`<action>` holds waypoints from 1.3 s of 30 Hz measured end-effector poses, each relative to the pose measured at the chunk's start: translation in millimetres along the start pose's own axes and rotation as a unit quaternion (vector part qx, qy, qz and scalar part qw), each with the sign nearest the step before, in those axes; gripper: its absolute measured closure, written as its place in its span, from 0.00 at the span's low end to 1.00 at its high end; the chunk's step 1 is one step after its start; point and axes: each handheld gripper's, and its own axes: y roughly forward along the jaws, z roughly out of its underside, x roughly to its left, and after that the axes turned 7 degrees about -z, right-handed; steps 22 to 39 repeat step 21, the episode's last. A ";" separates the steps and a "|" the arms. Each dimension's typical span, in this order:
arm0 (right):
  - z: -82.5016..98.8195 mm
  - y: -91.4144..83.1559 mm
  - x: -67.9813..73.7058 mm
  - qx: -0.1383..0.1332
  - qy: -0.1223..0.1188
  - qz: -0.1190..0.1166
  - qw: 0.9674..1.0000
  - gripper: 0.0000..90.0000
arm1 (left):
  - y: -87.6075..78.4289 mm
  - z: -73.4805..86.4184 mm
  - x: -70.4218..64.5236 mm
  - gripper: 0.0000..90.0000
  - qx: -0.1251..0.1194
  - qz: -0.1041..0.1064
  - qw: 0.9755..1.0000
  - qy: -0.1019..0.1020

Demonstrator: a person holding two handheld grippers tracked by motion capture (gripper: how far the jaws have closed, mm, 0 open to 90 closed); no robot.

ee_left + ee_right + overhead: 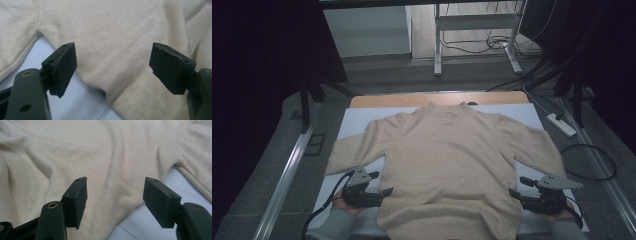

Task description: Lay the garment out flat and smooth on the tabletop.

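A beige knit sweater [444, 160] lies flat on the white-covered table [357, 119], collar far, sleeves spread, hem hanging over the near edge. My left gripper [384, 187] sits at the sweater's left side edge near the hem, jaws open, nothing between them. In the left gripper view the sweater [120, 45] edge lies between the open fingers [63, 65], with white surface under them. My right gripper [516, 187] rests at the sweater's right side edge, also open. In the right gripper view the sweater [75, 152] edge runs between the spread fingers [160, 200].
A wooden strip [437, 98] shows at the table's far end. Metal rails [287, 175] run along both sides on the grey floor. A power strip [562, 124] and cables [597, 165] lie at the right. A desk frame [477, 30] stands beyond.
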 end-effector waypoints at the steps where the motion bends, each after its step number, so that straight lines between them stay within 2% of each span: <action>1: 0.4 -0.5 -0.8 -0.001 0.000 0.000 1.000 0.40 | 0.0 0.0 0.1 0.24 0.000 0.000 1.000 0.000; 39: 0.3 0.1 0.5 0.000 -0.006 -0.001 1.000 0.40 | 1.1 0.4 0.1 0.24 0.004 0.001 1.000 0.001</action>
